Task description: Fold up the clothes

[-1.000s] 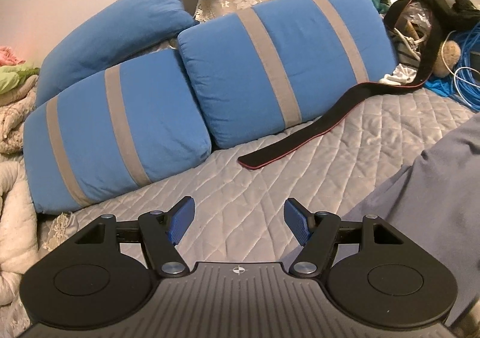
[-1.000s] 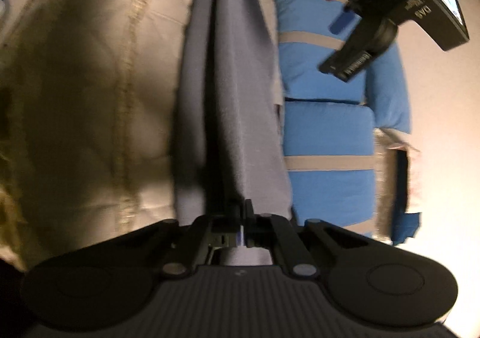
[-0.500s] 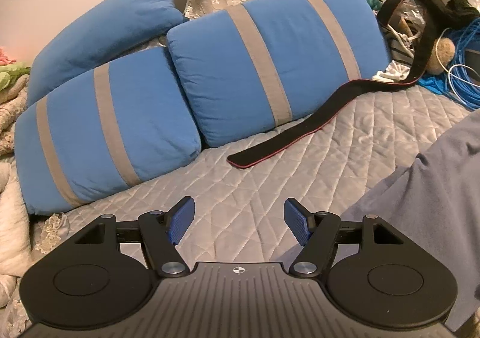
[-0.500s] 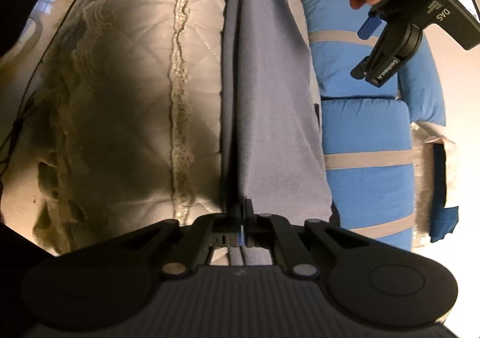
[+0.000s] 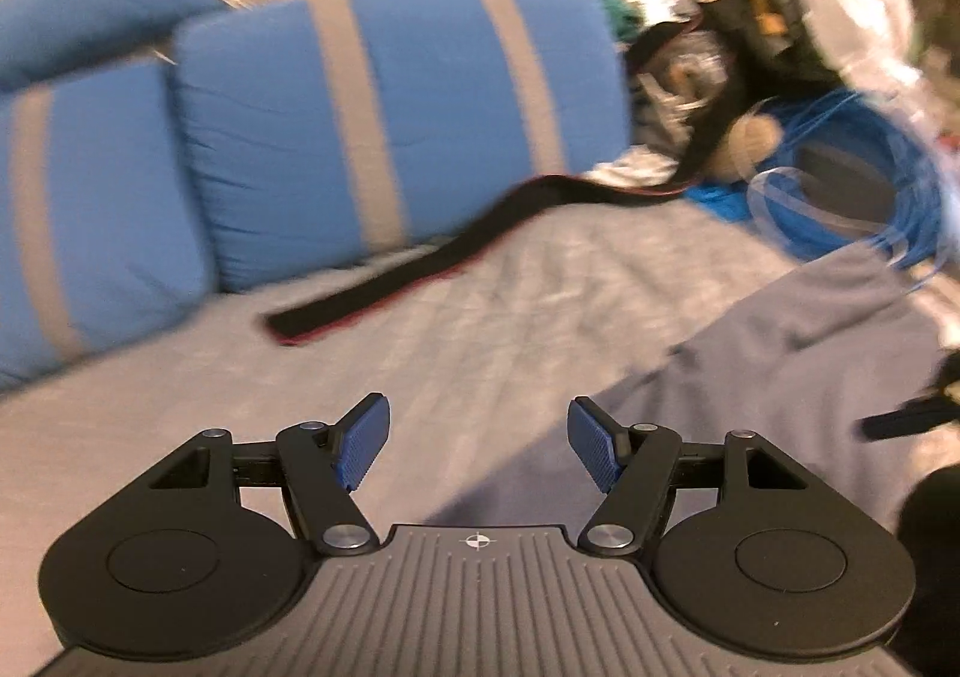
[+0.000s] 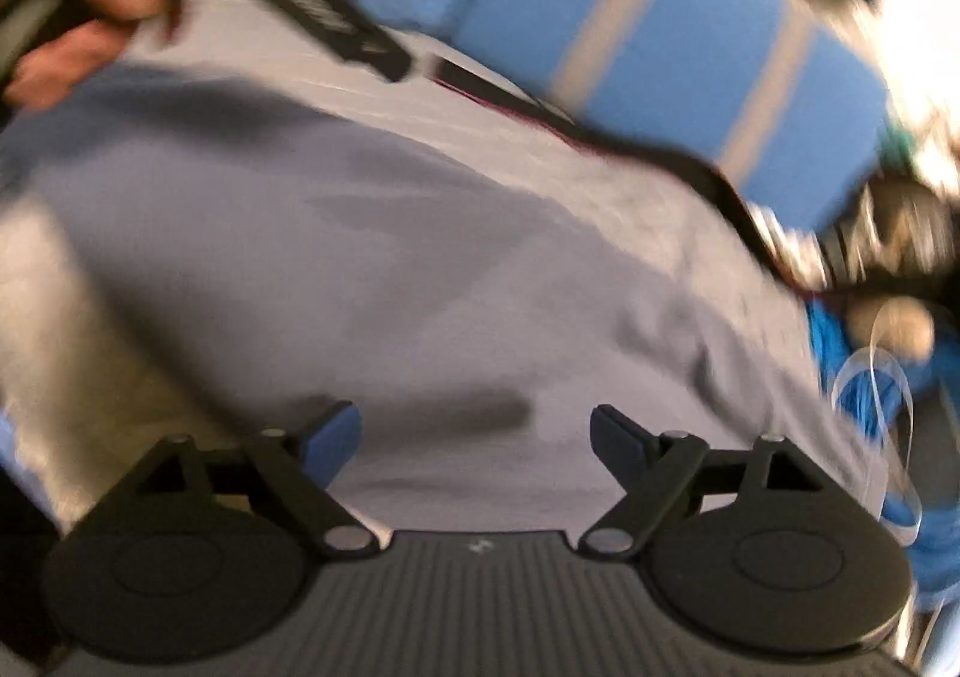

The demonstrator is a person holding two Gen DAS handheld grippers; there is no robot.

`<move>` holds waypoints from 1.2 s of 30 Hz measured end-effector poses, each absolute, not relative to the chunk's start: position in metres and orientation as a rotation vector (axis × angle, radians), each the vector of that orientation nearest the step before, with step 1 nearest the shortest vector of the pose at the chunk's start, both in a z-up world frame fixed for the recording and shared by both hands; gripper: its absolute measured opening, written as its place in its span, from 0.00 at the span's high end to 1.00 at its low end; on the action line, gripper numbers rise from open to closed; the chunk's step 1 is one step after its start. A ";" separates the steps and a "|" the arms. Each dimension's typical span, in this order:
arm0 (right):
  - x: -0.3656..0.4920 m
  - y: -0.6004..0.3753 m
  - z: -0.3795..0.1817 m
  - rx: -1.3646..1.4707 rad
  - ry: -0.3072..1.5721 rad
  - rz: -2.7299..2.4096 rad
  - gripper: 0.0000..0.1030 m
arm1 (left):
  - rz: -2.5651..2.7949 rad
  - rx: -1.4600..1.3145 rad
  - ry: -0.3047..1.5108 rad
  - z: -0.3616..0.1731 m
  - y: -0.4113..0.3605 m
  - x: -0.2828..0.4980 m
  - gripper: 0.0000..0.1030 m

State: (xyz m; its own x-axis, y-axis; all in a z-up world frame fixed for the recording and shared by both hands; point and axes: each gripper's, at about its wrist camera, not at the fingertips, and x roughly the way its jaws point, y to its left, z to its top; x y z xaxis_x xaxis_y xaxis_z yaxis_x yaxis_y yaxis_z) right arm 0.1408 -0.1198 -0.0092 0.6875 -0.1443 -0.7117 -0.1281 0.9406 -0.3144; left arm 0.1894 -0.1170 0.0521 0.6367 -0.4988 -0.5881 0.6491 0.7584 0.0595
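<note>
Your right gripper (image 6: pixel 474 437) jaws are opening, wide apart, nothing between the pads; grey garment (image 6: pixel 420 257) lies spread on the quilted bed (image 5: pixel 420 353) just beyond them. Your left gripper (image 5: pixel 478 449) is released, about half spread, empty, with the garment's edge below its right pad. Far side: blue striped pillows (image 5: pixel 384 125). Black strap (image 5: pixel 456 257) lies across the bed. Right: blue cable coil (image 5: pixel 888 185).
</note>
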 end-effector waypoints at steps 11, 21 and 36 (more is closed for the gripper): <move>0.149 -0.155 -0.021 -0.096 0.932 -0.026 0.03 | -0.925 0.199 0.752 0.024 -0.156 0.253 0.50; 0.154 -0.156 -0.025 -0.062 0.941 0.009 0.00 | -1.100 0.239 0.857 0.011 -0.169 0.276 0.63; 0.158 -0.163 -0.028 -0.051 0.945 0.026 0.00 | -0.995 -0.237 0.953 0.006 -0.136 0.320 0.97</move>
